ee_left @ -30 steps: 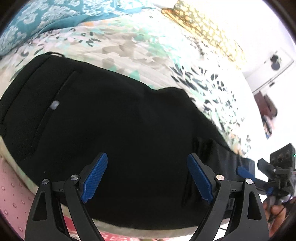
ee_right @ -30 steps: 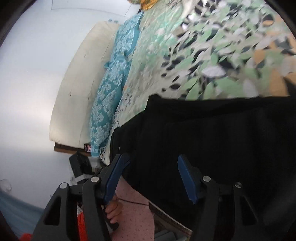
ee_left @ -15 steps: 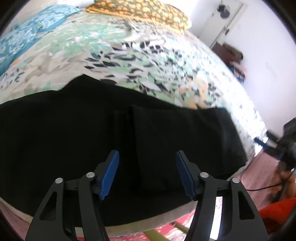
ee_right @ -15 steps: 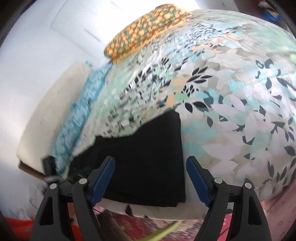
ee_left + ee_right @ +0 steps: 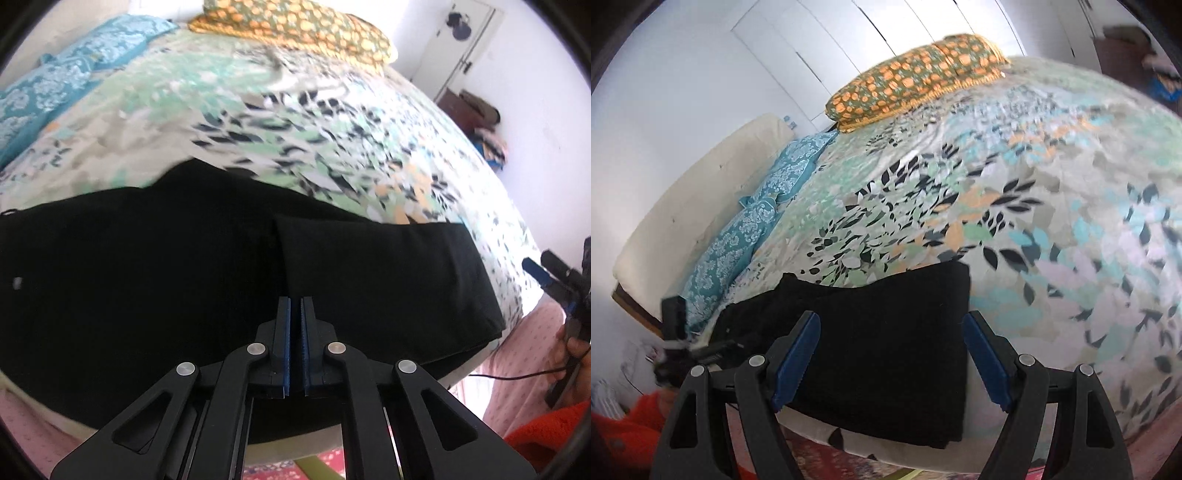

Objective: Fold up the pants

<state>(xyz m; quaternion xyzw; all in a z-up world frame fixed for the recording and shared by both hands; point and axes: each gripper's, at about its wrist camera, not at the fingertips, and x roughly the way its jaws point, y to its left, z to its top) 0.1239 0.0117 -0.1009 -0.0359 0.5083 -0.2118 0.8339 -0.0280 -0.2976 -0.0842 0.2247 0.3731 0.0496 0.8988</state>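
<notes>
1. The bed (image 5: 258,122) carries the black pants (image 5: 184,280) along its near edge, same spot as a second ago.
2. The left gripper (image 5: 295,310) was spread wide before; now it's clenched on nothing, above the pants.
3. The right gripper (image 5: 890,354) is released, wider than before, with nothing gripped.

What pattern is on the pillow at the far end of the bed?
Orange flowers on dark green; the pillow shows best in the right wrist view.

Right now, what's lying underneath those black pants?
The black pants lie on a leaf-patterned bedsheet, near the bed's front edge. The sheet shows all around them; whatever sits directly beneath the fabric is covered and cannot be seen.
</notes>
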